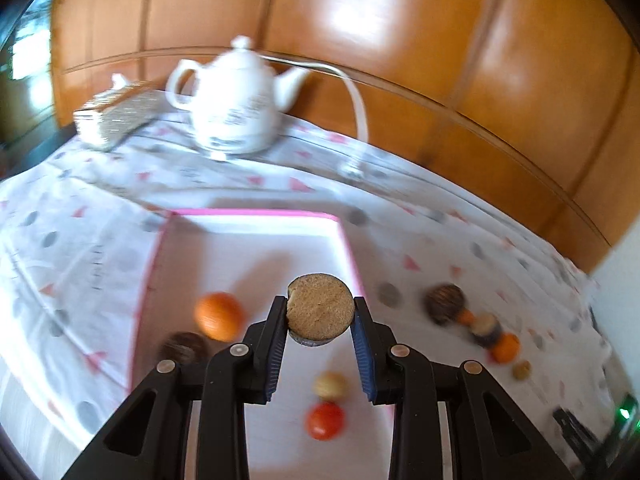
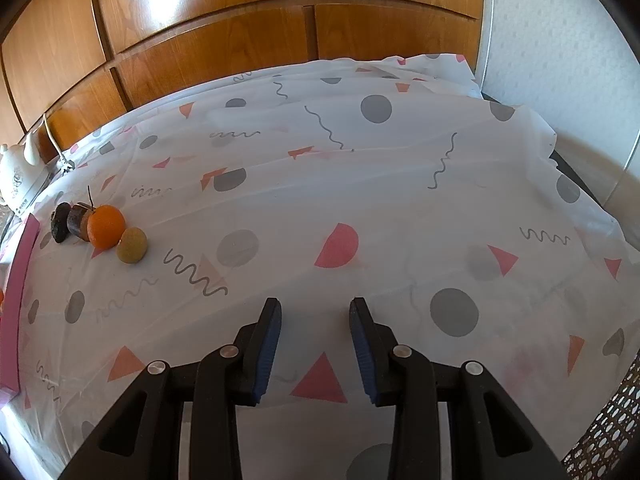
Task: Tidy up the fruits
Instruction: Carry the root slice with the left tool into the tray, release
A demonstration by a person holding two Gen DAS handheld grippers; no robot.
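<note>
A white teapot [image 1: 234, 98] stood upright far ahead of the left tongs and to their left, on a white tablecloth [image 2: 400, 184] printed with grey dots, pink triangles and squiggles. Just left of the teapot lay a woven box [image 1: 114, 116], blurred. A white cord [image 1: 356, 100] ran from behind the teapot down to the cloth, ahead of those tongs and slightly right. Wooden cabinet panels [image 2: 208, 20] rose behind the table, beyond both tongs, and a pale wall [image 2: 560, 48] stood far right of the right tongs.

A round tan-faced fruit piece [image 1: 321, 307] is sitting clamped above the pink-rimmed tray [image 1: 256, 213], which is holding an orange [image 1: 219, 316] and a tomato [image 1: 325, 421].
</note>
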